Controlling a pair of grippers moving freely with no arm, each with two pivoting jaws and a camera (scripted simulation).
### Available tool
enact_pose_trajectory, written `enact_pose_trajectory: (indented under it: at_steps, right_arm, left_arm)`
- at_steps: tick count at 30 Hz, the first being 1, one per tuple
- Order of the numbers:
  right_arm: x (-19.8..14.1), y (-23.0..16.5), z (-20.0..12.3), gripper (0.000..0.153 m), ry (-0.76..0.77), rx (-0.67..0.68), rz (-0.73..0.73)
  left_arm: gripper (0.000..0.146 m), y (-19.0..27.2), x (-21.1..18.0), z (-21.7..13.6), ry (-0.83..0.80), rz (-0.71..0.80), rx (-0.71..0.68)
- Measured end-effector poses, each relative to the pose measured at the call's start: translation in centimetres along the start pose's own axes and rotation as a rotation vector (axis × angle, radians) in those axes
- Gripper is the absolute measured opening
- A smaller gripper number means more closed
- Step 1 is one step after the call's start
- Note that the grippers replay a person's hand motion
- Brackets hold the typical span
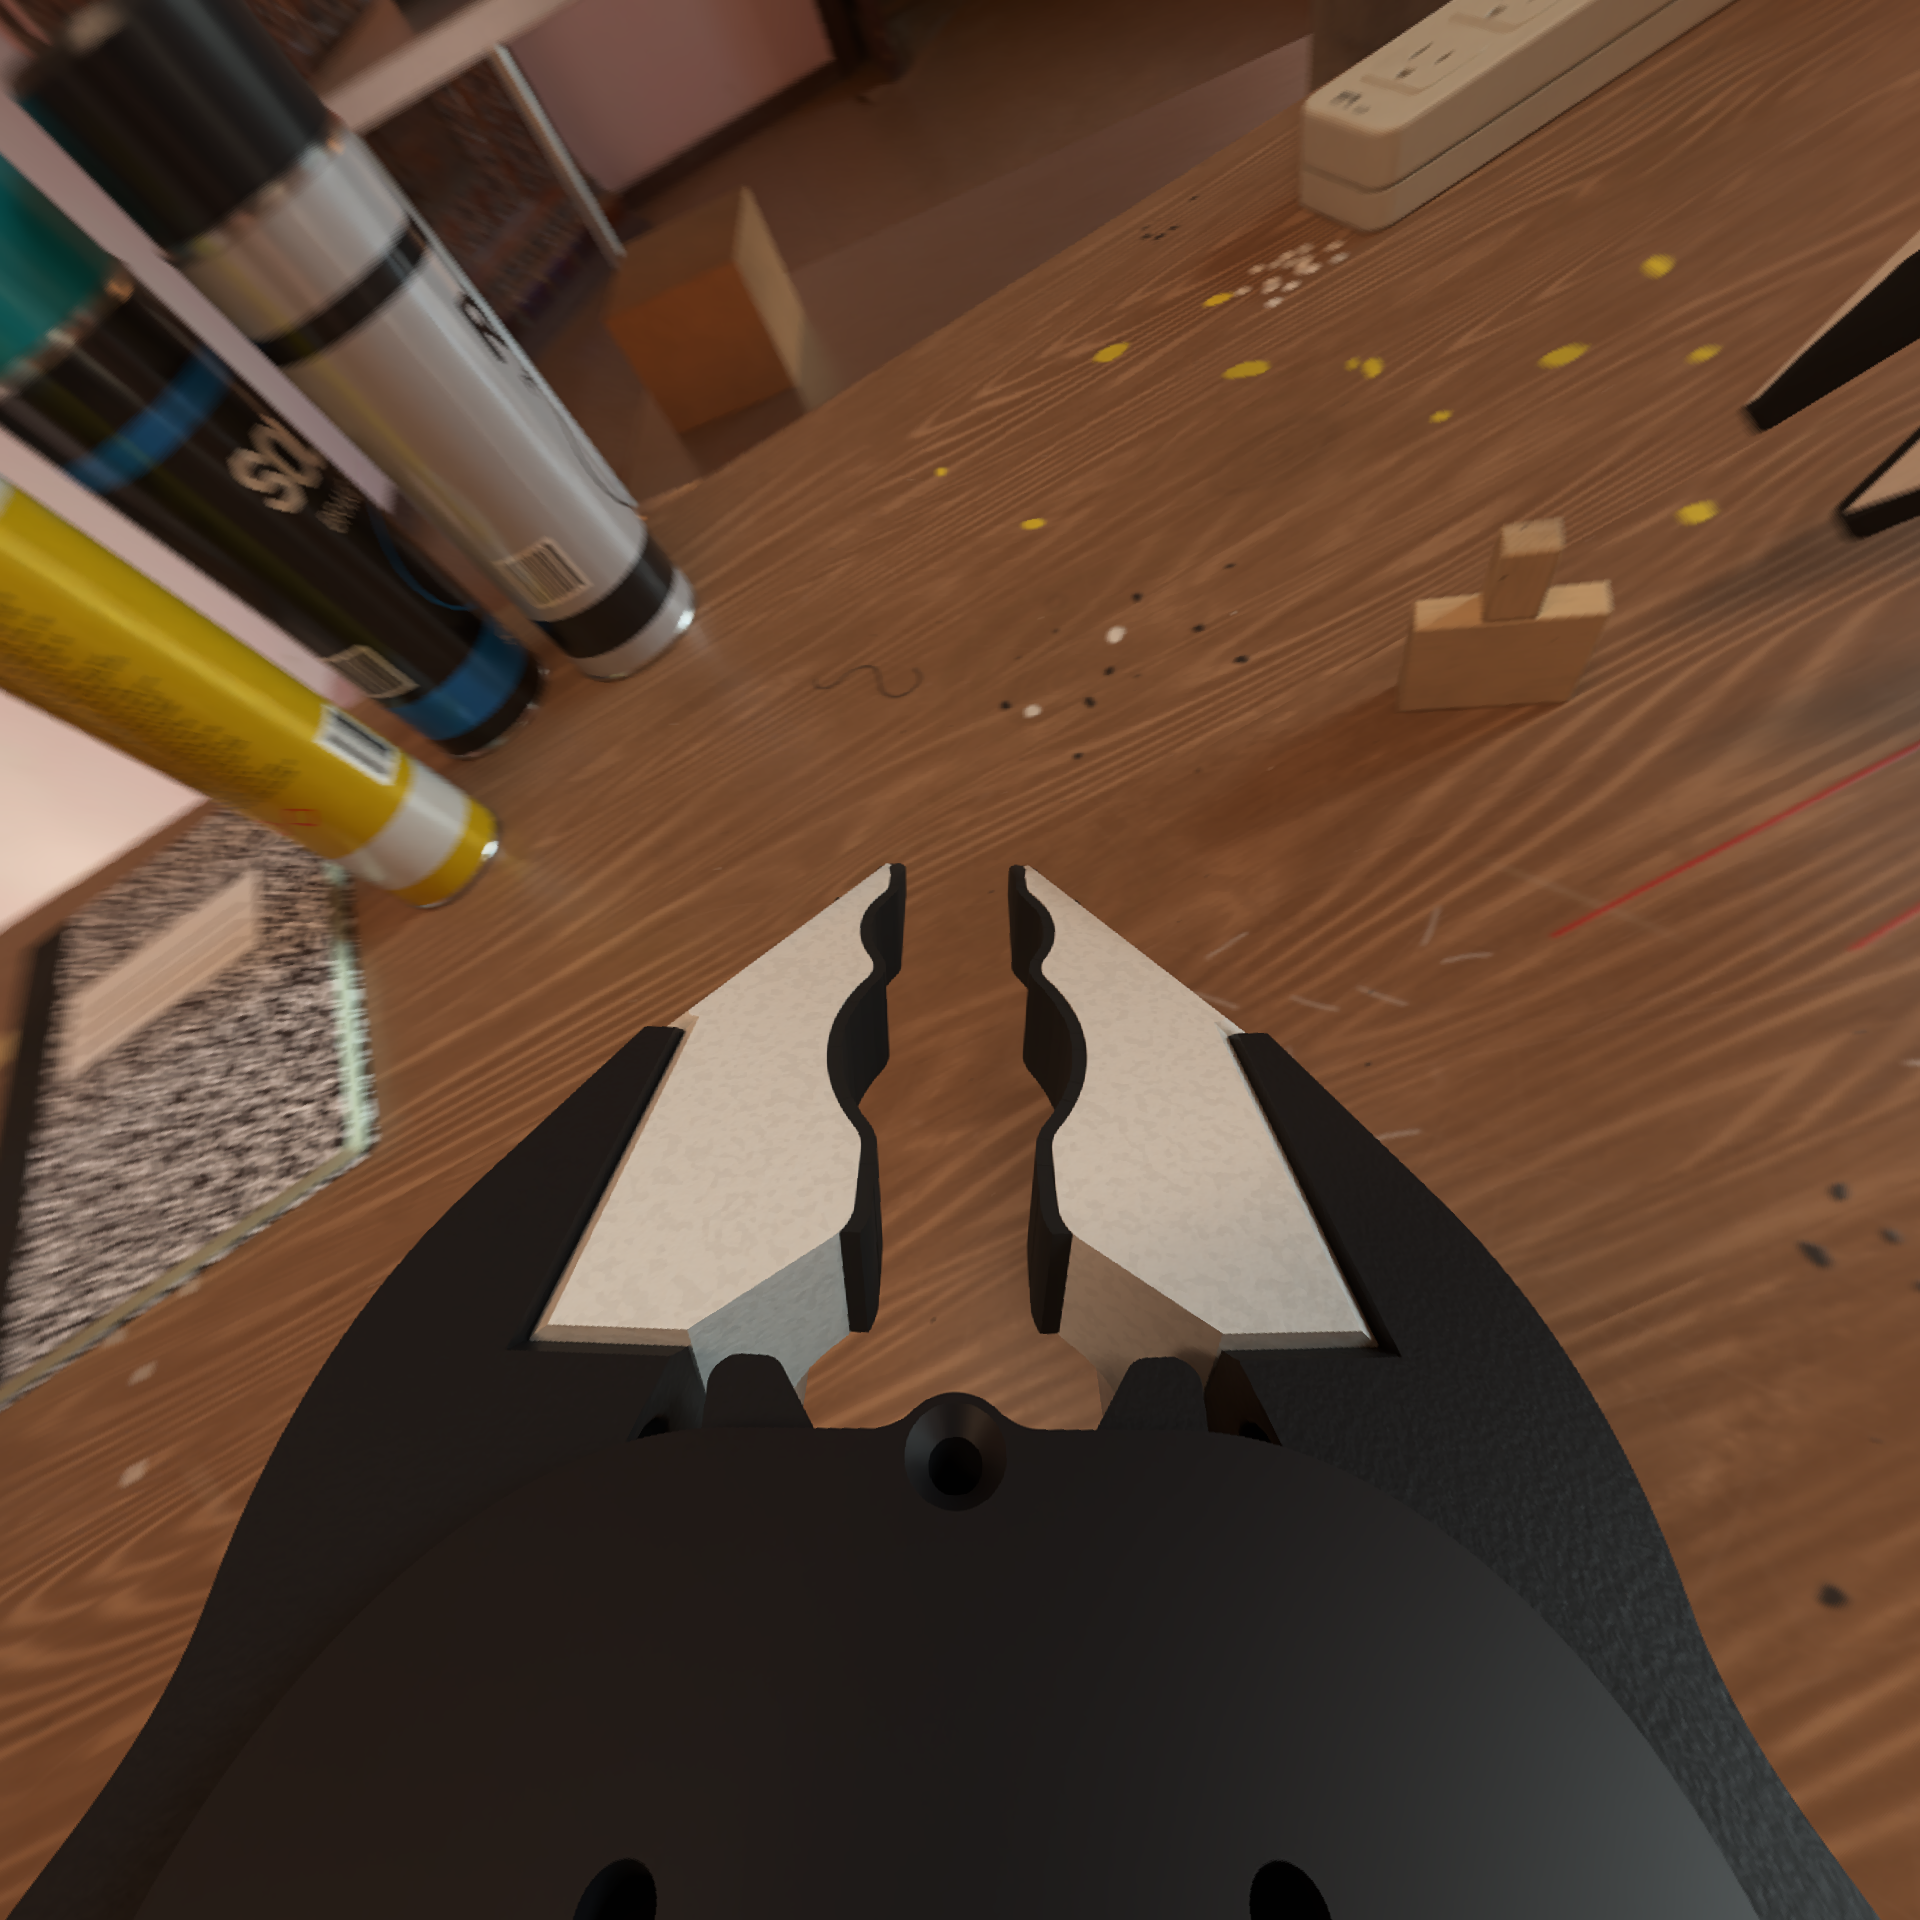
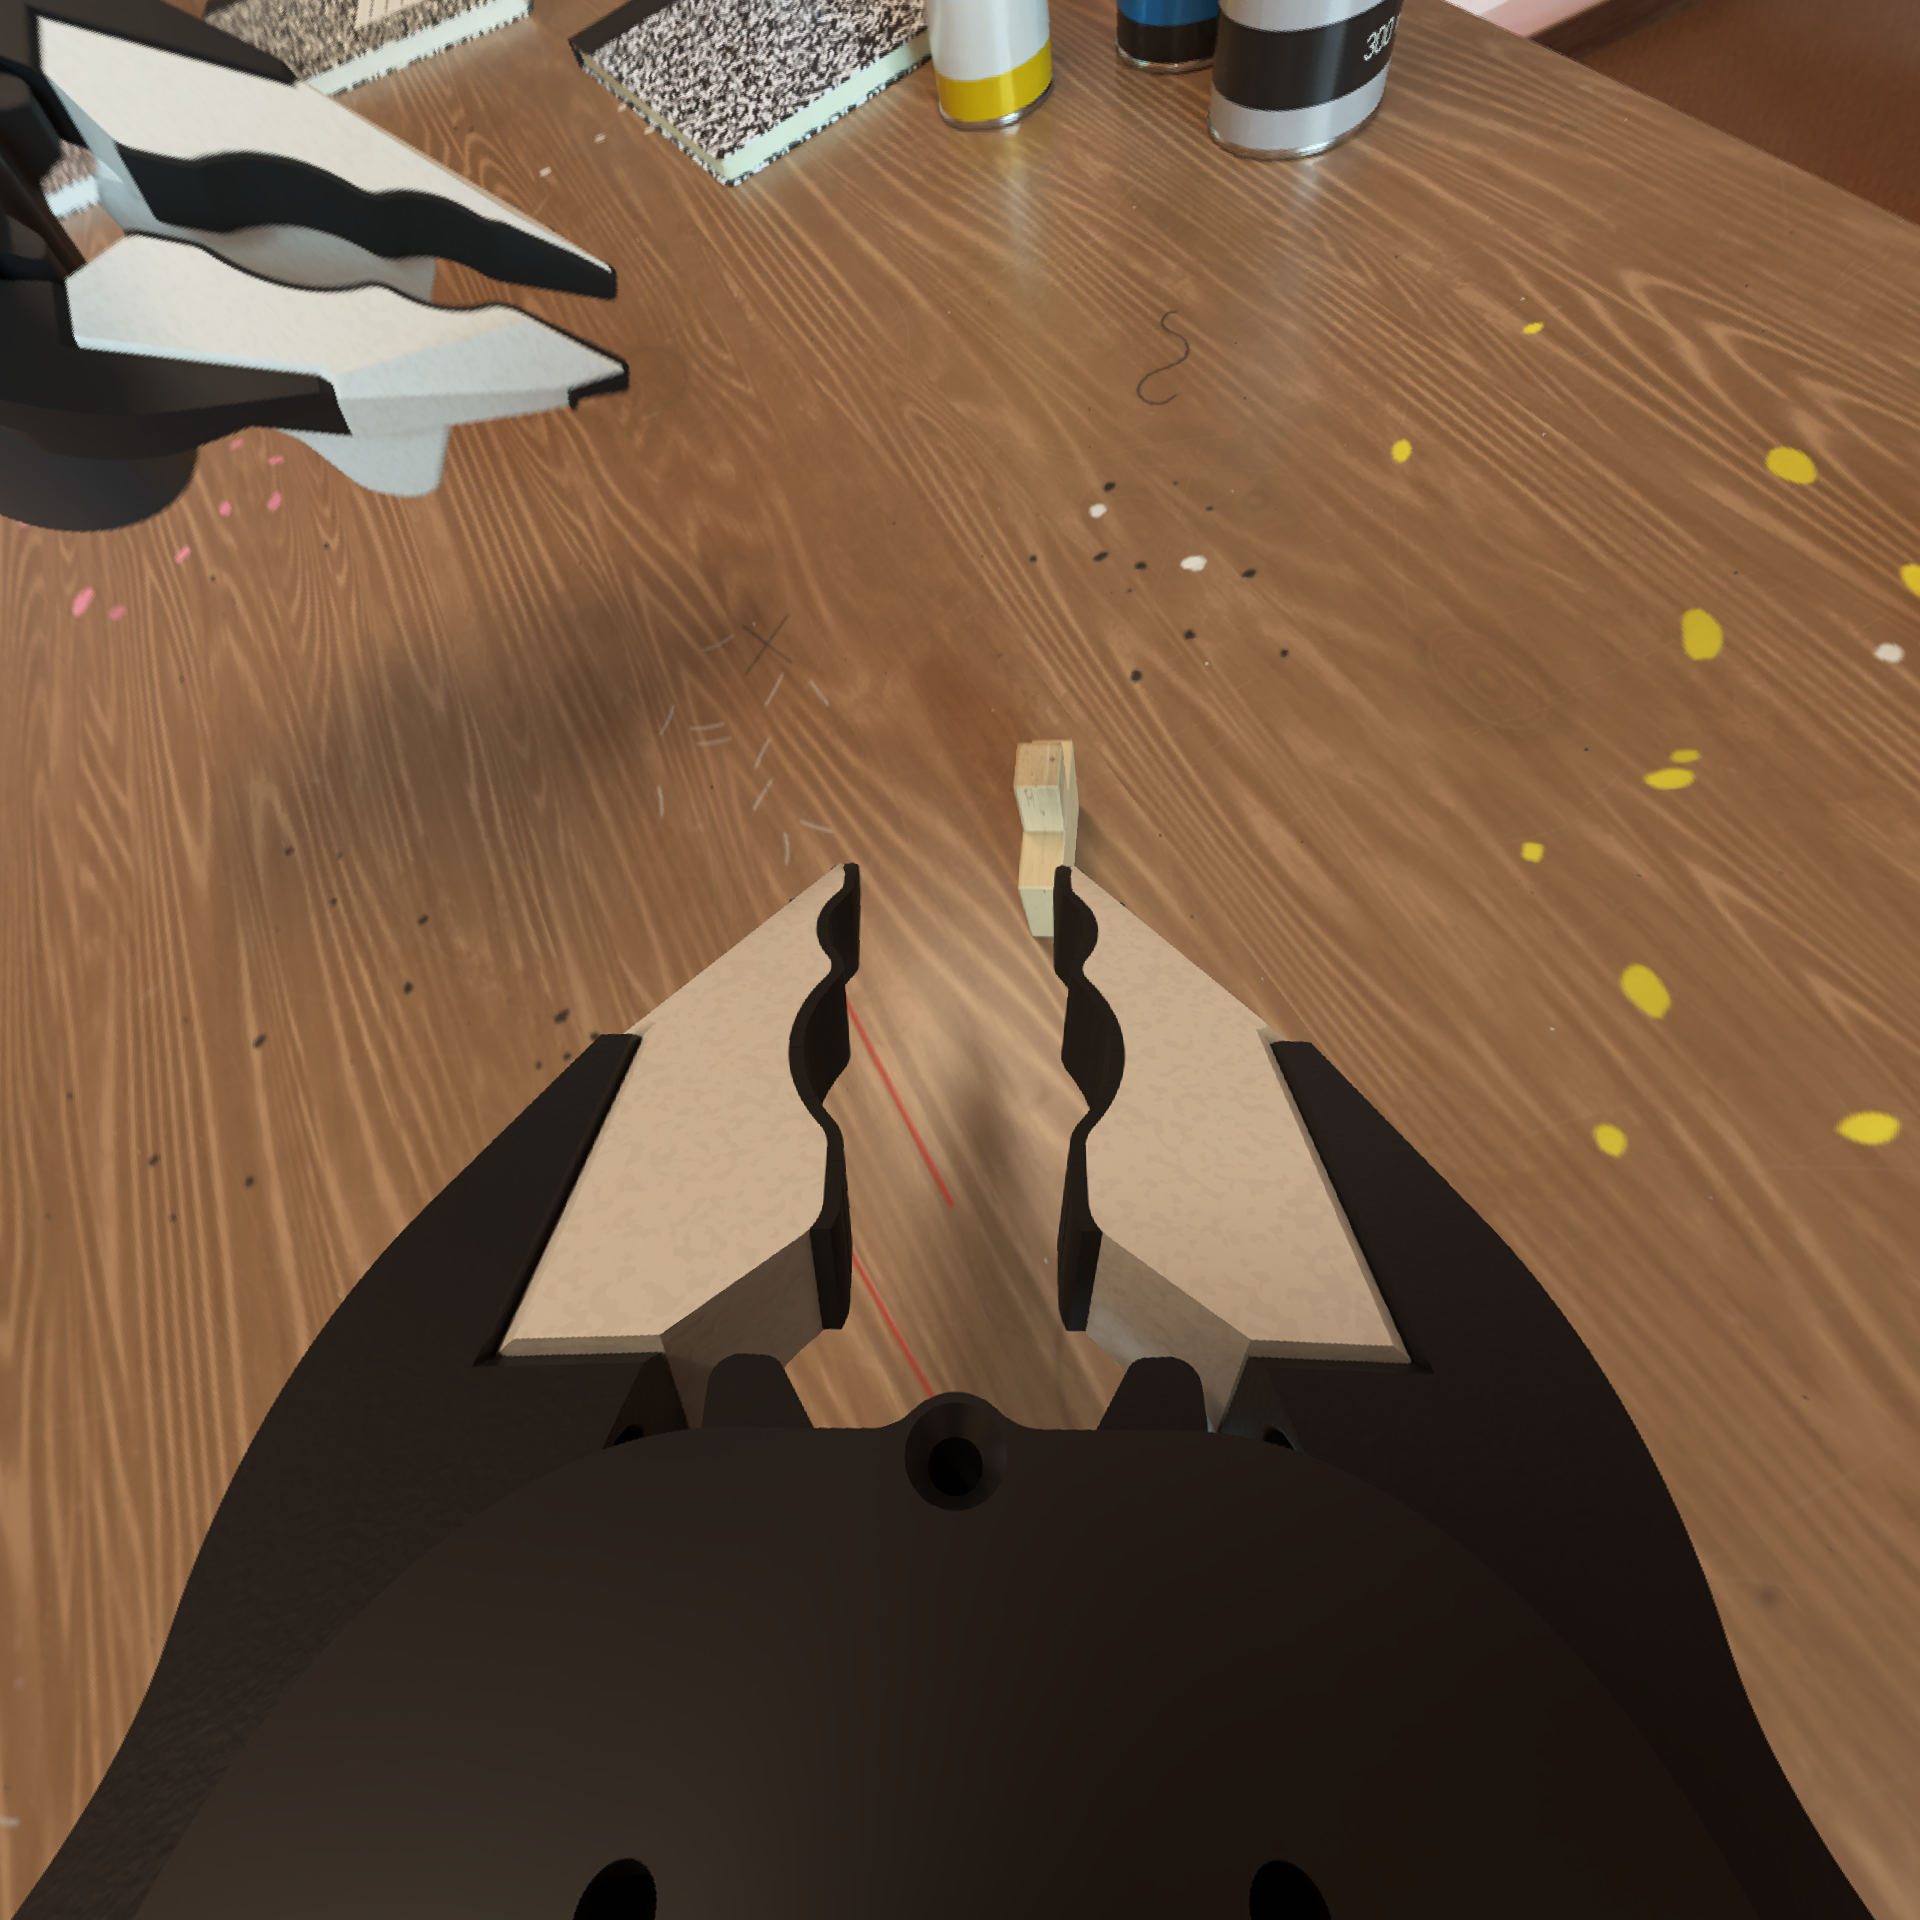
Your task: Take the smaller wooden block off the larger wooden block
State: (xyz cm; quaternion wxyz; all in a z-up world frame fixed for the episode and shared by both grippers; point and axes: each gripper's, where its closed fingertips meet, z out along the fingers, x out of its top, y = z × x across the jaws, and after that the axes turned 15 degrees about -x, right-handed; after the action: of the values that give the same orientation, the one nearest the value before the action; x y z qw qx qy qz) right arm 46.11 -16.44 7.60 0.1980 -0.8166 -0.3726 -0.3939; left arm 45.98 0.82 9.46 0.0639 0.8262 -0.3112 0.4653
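Observation:
The larger wooden block (image 1: pixel 1496 655) lies on the wooden table (image 1: pixel 1143 831), far right of my left gripper (image 1: pixel 956 883). The smaller wooden block (image 1: pixel 1525 571) stands upright in a notch on its top. My left gripper is open and empty, hovering well away from the blocks. In the right wrist view the blocks are seen end-on: the smaller one (image 2: pixel 1044 784) rises above the larger one (image 2: pixel 1037 894). My right gripper (image 2: pixel 956 878) is open and empty, its right fingertip just in front of the larger block. The left gripper also shows at upper left (image 2: pixel 620 330), and the right gripper at the far right of the left wrist view (image 1: pixel 1803 468).
Spray cans, one silver (image 1: pixel 436 416), one black and blue (image 1: pixel 260 488) and one yellow (image 1: pixel 239 727), stand at the left by a speckled notebook (image 1: pixel 177 1070). A power strip (image 1: pixel 1475 94) lies at the back right. A cardboard box (image 1: pixel 717 322) sits beyond the table edge.

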Motion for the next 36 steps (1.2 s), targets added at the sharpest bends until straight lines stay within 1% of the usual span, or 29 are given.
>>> enact_pose_trajectory:
  at_steps: [4,8,12,15,17,20,23,28,32,36]
  right_arm:
    - [0.6,-0.5,0.5,0.044,-0.012,0.013,0.034]
    - [0.6,-0.7,0.9,0.048,-0.025,0.025,0.066]
    - [0.9,-0.2,1.5,0.047,-0.028,0.025,0.123]
    - [1.1,0.0,2.1,0.044,-0.046,0.023,0.145]
    - [1.2,0.1,2.6,0.042,-0.059,0.014,0.149]
    - [0.9,0.3,3.4,0.041,-0.094,0.005,0.164]
    - [0.3,0.3,4.2,0.037,-0.133,-0.014,0.155]
    - [-0.2,0.3,5.0,0.029,-0.156,-0.028,0.153]
    - [-0.6,0.4,5.2,0.023,-0.162,-0.038,0.141]
    - [-0.7,0.7,5.3,0.017,-0.157,-0.045,0.13]
  left_arm:
    - [0.032,0.0,0.1,1.4,0.021,-0.14,-0.167]
    - [0.034,0.6,-0.1,2.7,0.035,-0.247,-0.302]
    - [0.036,1.8,0.0,3.4,0.045,-0.286,-0.404]
    - [0.032,2.4,-0.1,3.8,0.034,-0.301,-0.447]
    - [0.025,2.7,-0.2,3.9,0.021,-0.305,-0.467]
    - [0.018,2.9,-0.5,4.0,0.01,-0.308,-0.467]
    - [0.015,3.2,-0.7,4.1,0.005,-0.31,-0.467]
    - [0.014,3.9,-0.9,4.0,0.001,-0.322,-0.473]
    - [0.016,4.8,-1.0,3.7,-0.01,-0.334,-0.517]
    - [0.023,5.1,-0.5,3.0,0.01,-0.346,-0.561]
